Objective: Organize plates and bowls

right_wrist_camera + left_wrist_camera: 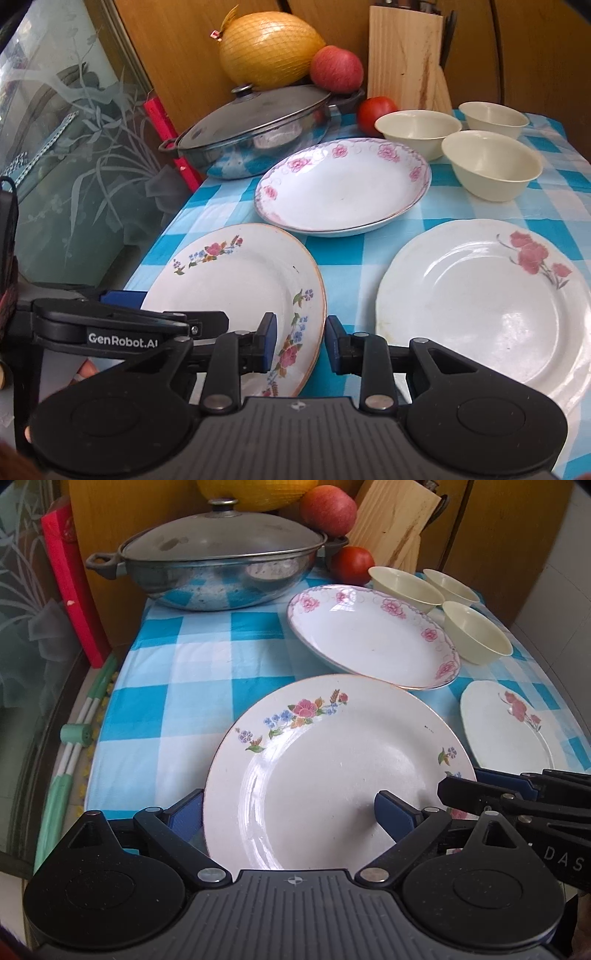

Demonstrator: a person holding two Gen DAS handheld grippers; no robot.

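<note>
Now holding the left gripper (288,808) low over the near part of a round white china plate with sprays of pink, blue and orange flowers (332,760), keeping its tongs wide apart: one blue pad tucking in at the plate's left rim, the other resting over the plate's well. Not managing to tell whether either pad is pressing on the china.

Bringing the right gripper (301,343) in at the same plate's right rim, tongs drawn close but not clamping, straddling the gilt edge with one pad over the plate's face and the other just outside the rim.

Keeping that flowered plate at the near left corner of the table, on a blue-and-white checked cloth (184,686), with its right edge seeming to be tilting up a little off the cloth.

Leaving a deep white plate with a border of pink flowers (373,635) lying just behind it, toward the table's middle. Leaving a white plate with a red flower spray (480,306) lying flat at the near right edge.

Leaving three cream bowls standing upright near the far right corner, one nearest (491,162), two behind (417,129) (493,114).

Leaving a steel pan under a glass lid (221,561) sitting at the far left corner, and a red tomato (376,110) sitting along the far edge.
</note>
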